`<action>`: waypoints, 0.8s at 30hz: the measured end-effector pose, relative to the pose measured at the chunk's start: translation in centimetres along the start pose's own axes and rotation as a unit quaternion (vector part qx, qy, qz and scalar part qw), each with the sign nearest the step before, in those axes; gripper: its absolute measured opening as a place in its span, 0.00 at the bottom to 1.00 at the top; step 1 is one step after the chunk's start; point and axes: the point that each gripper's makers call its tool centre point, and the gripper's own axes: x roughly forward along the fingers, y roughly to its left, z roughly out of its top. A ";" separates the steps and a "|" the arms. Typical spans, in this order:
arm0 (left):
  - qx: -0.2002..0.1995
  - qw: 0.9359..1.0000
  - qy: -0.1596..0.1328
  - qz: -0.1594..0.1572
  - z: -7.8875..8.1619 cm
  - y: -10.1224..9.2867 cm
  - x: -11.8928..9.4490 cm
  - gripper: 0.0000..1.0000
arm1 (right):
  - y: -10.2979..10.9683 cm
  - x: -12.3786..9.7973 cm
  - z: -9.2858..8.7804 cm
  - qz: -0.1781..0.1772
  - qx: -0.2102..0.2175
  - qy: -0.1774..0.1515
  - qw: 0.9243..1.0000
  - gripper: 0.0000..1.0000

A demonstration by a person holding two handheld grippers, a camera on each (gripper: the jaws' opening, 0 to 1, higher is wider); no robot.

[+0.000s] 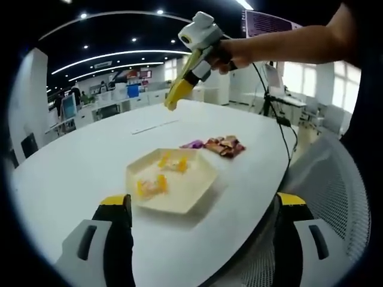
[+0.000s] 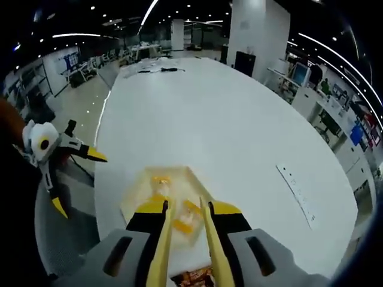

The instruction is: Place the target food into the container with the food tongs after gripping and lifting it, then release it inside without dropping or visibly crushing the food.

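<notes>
A cream hexagonal container [image 1: 197, 190] sits on the white table, with several yellow-orange food pieces [image 1: 151, 185] in it. Purple and brown snack packets [image 1: 224, 146] lie just beyond it. My left gripper [image 1: 202, 203] is low at the table's near edge, its jaws wide apart and empty. A hand holds my right gripper [image 1: 194, 67] high above the table's far side, shut on yellow food tongs [image 1: 178, 91] whose tips carry nothing. In the right gripper view the tongs [image 2: 164, 239] point down over the container [image 2: 140, 190], and the left gripper [image 2: 78, 182] stands open at the left.
The white table [image 2: 227, 131] stretches far beyond the container. A flat white strip [image 2: 297, 186] lies on it to the right. A grey mesh chair [image 1: 335, 179] stands at the table's edge, and office desks and screens fill the background.
</notes>
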 end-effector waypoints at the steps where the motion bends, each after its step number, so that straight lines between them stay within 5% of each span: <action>1: -0.001 1.000 -0.001 0.001 0.0 0.1 0.0 0.95 | 0.3 -0.1 0.0 0.012 -0.005 -0.003 1.000 0.26; 2: -0.002 1.000 -0.001 0.000 0.0 0.1 0.0 0.95 | 0.8 -0.1 0.1 0.031 -0.007 -0.011 0.999 0.26; 24: -0.007 1.000 0.022 0.004 -0.7 0.1 0.2 0.99 | -0.9 -5.1 -4.5 0.020 -0.029 -0.004 0.999 0.26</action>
